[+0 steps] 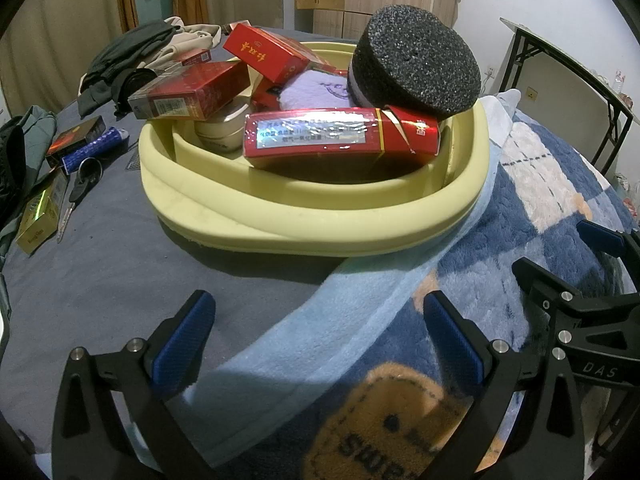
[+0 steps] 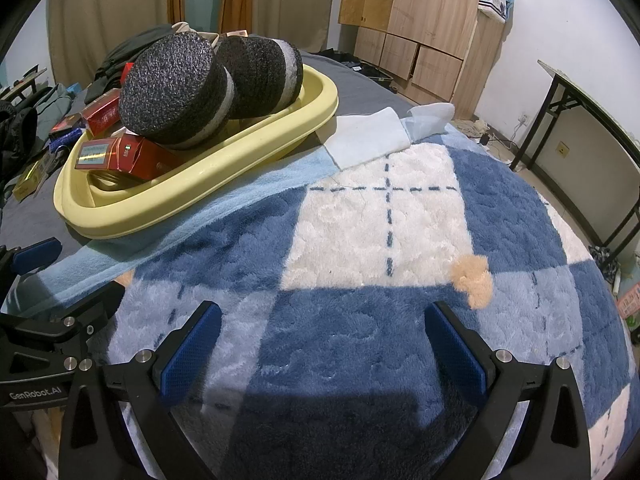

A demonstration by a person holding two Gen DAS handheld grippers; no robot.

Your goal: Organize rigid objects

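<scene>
Left tool [image 1: 318, 334]: jaws spread, holding nothing, above the bed.
Right tool [image 2: 323, 342]: jaws spread, holding nothing, over the plaid blanket [image 2: 372, 216].
Yellow basin [image 1: 320, 216]: on the bed, holding red boxes [image 1: 340, 136] and a foam disc [image 1: 416, 60].
Left view only: blue cylinder [image 1: 94, 150] and gold box [image 1: 38, 224] beside the basin.
Right view only: second foam disc [image 2: 260, 76].

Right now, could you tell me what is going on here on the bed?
A person holds two grippers, both open and empty. The left gripper faces a yellow basin piled with red boxes and black foam discs. The right gripper hovers over the blue checked blanket. Several small boxes lie outside the basin.
</scene>
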